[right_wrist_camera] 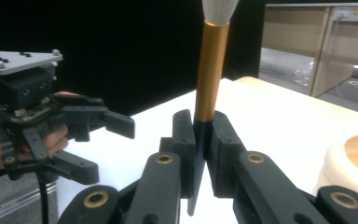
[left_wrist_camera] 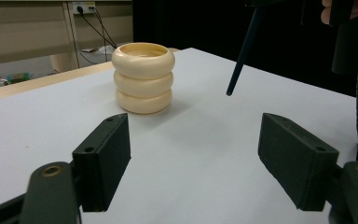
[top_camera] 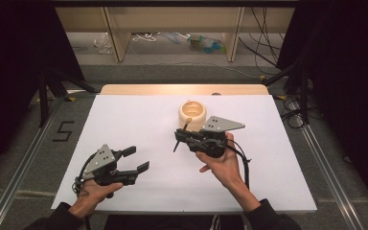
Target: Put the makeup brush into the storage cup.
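A white table (top_camera: 139, 124) takes up most of the scene, and on it, toward the far side and a little right of centre, stands a cream holder (top_camera: 193, 114) shaped like three stacked rings with an open top. Everything else can be placed from that holder.

The person's right hand (top_camera: 223, 165) comes in from the near edge, forearm angled up and inward, fingers wrapped around the body of the right gripper (top_camera: 179, 138), which is held above the table just in front of the holder, its grey plate on top and its jaws pointing left. Those jaws are closed on a brush (right_wrist_camera: 209, 79): in the right gripper view its dark handle is pinched between the two pads, a gold sleeve rises above them and pale bristles sit at the very top. From above, the brush crosses the near side of the holder at a slant, its bristle end near the rim; whether it touches, I cannot tell.

The left hand (top_camera: 91, 191) sits low and well to the left of the holder, near the table's front edge, gripping the left gripper (top_camera: 136, 159), whose jaws are spread wide with nothing between them, aimed toward the holder.

On the floor left of the table, well away from the holder, a dark "5" (top_camera: 63, 131) is marked.
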A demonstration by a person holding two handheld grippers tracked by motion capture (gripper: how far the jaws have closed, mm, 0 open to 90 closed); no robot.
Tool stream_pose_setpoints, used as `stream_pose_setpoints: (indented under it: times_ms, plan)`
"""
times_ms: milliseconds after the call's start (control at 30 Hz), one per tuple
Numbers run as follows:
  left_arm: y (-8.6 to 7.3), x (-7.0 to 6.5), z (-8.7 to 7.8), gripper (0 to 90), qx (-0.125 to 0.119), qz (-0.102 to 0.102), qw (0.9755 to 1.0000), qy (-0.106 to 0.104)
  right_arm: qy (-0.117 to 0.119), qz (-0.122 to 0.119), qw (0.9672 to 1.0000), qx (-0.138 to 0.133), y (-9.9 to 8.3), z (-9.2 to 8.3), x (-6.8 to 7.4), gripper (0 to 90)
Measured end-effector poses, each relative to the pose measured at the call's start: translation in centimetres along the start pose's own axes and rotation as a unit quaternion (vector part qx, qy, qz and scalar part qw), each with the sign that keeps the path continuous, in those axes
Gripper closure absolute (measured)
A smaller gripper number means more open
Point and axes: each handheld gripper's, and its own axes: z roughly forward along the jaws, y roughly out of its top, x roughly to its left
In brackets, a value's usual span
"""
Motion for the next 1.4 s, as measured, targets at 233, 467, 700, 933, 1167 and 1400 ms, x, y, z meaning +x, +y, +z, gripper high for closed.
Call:
stream_pose_setpoints:
  times_ms: [233, 467, 700, 933, 1167, 1400]
  plan:
    - [0.0, 0.3, -0.1, 24.2, 0.005, 0.006, 1.0, 0.004, -0.021, -0.01, 0.9997, 0.008, 0.1, -0.4, -0.9, 83.1]
    - [-0.1, 0.5, -0.2, 24.0, 0.007, 0.008, 0.9999, 0.006, -0.039, -0.012, 0.999, 0.017, 0.2, -0.9, -1.7, 83.1]
    - [-0.2, 0.7, -0.2, 23.9, 0.008, 0.008, 0.9999, 0.011, -0.054, -0.012, 0.9982, 0.021, 0.3, -1.3, -2.7, 83.1]
    - [-0.3, 0.8, -0.2, 23.7, 0.011, 0.011, 0.9998, 0.011, -0.066, -0.01, 0.9975, 0.024, 0.5, -1.5, -3.8, 83.1]
    - [-0.3, 0.8, -0.2, 23.5, 0.012, 0.01, 0.9998, 0.01, -0.072, -0.003, 0.9969, 0.031, 0.4, -1.3, -4.8, 83.1]
    - [-0.4, 0.8, -0.3, 23.4, 0.012, 0.009, 0.9998, 0.011, -0.081, -0.005, 0.996, 0.037, 0.5, -1.2, -5.4, 83.1]
